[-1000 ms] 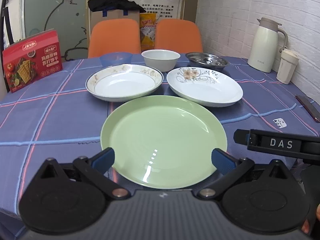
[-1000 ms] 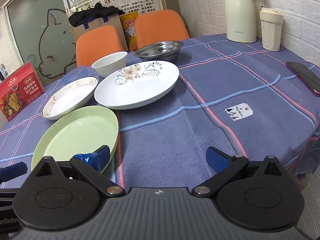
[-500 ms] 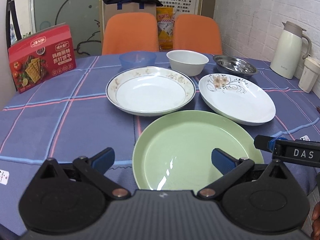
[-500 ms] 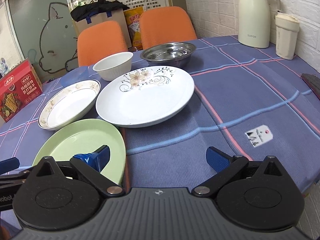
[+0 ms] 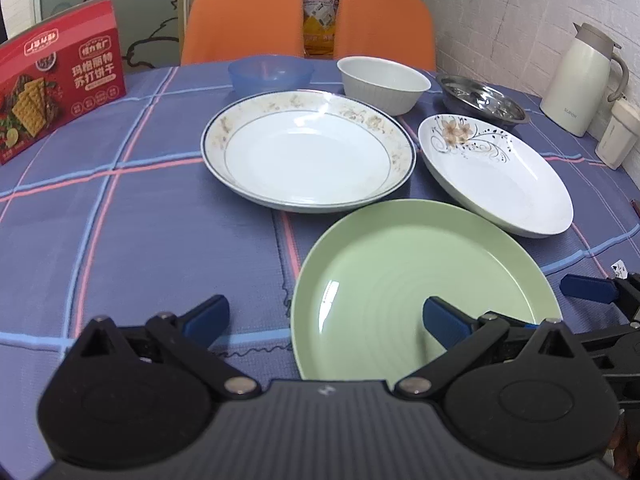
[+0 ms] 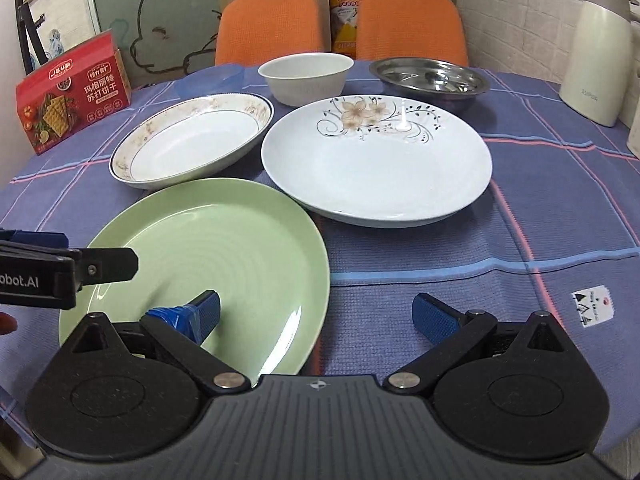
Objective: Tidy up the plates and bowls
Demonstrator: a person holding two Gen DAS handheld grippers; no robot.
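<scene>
A green plate lies nearest me on the blue checked tablecloth. Behind it sit a gold-rimmed white plate and a flower-patterned white plate. Further back stand a blue bowl, a white bowl and a steel bowl. My left gripper is open, its right finger over the green plate's near part. My right gripper is open too, with its left finger above the green plate's right part.
A red cracker box stands at the left. A cream thermos and a lidded cup stand at the right by the brick wall. Two orange chairs are behind the table.
Both grippers have swung so the dishes sit further right in the left view and more central in the right view. The right gripper has moved closer over the green plate. Nothing was grasped.
</scene>
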